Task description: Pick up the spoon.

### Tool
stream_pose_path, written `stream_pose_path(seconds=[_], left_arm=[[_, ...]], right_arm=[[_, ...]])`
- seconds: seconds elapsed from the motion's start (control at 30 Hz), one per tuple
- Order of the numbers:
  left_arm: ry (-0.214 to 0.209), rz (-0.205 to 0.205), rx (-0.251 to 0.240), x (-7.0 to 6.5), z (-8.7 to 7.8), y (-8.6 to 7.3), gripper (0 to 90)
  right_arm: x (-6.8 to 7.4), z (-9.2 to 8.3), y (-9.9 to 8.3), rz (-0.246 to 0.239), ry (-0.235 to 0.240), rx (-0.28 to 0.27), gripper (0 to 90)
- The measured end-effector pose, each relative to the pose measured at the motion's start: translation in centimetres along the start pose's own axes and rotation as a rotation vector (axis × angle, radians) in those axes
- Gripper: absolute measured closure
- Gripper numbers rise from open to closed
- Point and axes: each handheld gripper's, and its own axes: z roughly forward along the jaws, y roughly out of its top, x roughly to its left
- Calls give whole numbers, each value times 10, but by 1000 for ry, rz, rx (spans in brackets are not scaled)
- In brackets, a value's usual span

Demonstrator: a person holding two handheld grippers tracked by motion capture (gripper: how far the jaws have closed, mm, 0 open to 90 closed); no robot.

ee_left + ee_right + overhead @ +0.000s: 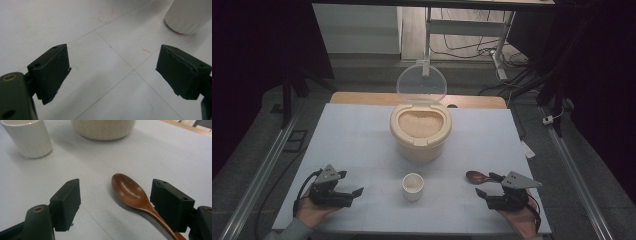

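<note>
A cream container (420, 135) full of rice stands mid-table, its clear lid (421, 82) hinged up. In front of it is a small white cup (412, 186), seen too in the left gripper view (187, 15) and the right gripper view (28, 136). A brown wooden spoon (476, 176) lies flat on the mat. My right gripper (487, 184) is open, and the spoon's bowl (128, 190) lies between its jaws, nearer the right one, untouched by the pads. My left gripper (351, 183) rests left of the cup, open over bare mat (112, 70).
The pale mat (362, 135) covers a wooden table whose far edge (362, 97) shows behind the container. Metal rails run along both sides on the floor. A desk frame and cables stand beyond the table.
</note>
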Motion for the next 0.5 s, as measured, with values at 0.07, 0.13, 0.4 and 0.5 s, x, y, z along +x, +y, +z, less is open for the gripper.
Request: stream_pose_path(seconds=[0.07,0.13,0.4,0.5], left_arm=[[0,2,0,0,0,0,112],[3,1,2,0,1,0,112],[6,-2,1,1,0,0,111],[8,3,4,0,0,0,111]], right_arm=[[0,0,0,-4,1,4,250],[0,0,0,2,1,1,253],[-1,-2,0,10,4,8,274],[0,-2,1,5,9,12,278]])
